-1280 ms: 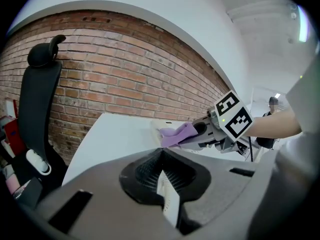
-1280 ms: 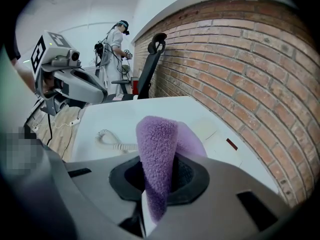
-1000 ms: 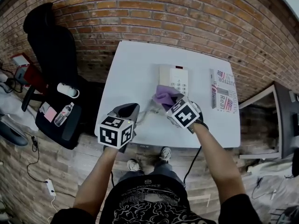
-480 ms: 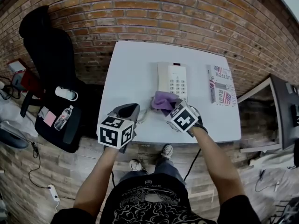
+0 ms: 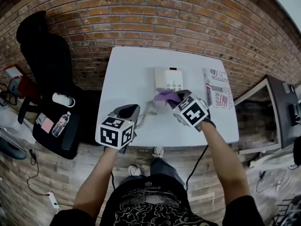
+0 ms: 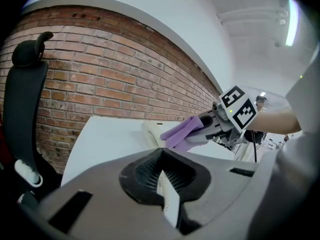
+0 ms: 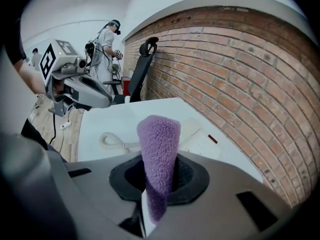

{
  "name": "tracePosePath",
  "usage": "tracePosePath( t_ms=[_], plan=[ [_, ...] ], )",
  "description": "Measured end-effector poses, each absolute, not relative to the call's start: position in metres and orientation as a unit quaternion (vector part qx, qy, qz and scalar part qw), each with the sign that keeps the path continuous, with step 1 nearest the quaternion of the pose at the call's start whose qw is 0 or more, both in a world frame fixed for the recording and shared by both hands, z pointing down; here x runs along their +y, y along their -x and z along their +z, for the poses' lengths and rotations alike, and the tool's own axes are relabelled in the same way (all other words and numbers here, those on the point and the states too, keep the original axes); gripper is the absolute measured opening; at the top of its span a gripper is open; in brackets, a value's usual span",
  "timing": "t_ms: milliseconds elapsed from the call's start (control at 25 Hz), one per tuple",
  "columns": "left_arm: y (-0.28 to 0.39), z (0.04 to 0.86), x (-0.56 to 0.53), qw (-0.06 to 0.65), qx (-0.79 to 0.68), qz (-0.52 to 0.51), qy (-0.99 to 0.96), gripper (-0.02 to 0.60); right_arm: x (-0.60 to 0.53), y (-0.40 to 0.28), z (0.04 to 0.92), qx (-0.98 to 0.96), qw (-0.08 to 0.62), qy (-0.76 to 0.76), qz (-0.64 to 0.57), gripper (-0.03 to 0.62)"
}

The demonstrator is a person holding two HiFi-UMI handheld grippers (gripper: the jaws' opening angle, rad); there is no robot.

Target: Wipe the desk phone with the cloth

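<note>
The white desk phone (image 5: pixel 169 75) lies on the white table (image 5: pixel 127 74). Its coiled cord (image 5: pixel 146 111) trails off its near left. My right gripper (image 5: pixel 175 98) is shut on a purple cloth (image 5: pixel 164 96), which covers the phone's near half. In the right gripper view the cloth (image 7: pixel 158 154) sticks up between the jaws, with the phone (image 7: pixel 202 136) and cord (image 7: pixel 111 143) beyond it. My left gripper (image 5: pixel 130 111) hovers at the table's near left, apart from the phone, jaws together with nothing in them. The left gripper view shows the phone (image 6: pixel 149 133) and cloth (image 6: pixel 181 132) ahead.
A folded printed paper (image 5: pixel 215 89) lies on the table right of the phone. A black office chair (image 5: pixel 44 51) stands at the left, beside a black seat holding a water bottle (image 5: pixel 59 125). A brick wall runs behind. A dark side desk (image 5: pixel 277 112) is at the right.
My right gripper has pushed the cloth away from me, from the phone's near left corner onto its near half. The left gripper has stayed put.
</note>
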State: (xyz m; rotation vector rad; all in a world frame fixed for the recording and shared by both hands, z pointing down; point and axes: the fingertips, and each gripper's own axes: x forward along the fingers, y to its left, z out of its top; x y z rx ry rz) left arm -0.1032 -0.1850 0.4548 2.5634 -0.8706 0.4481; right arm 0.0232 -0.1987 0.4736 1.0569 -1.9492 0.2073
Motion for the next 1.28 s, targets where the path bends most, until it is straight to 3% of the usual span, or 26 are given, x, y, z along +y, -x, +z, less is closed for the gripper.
tracePosePath(
  t_ms=[680, 1280],
  plan=[
    [0.076, 0.454, -0.264, 0.208, -0.347, 0.159, -0.901, 0.006, -0.331, -0.068, 0.406, -0.805, 0.427, -0.412, 0.027, 0.049],
    [0.074, 0.472, -0.315, 0.244, -0.402, 0.171, -0.866, 0.006, -0.435, -0.025, 0.450, -0.856, 0.402, -0.320, 0.053, 0.049]
  ],
)
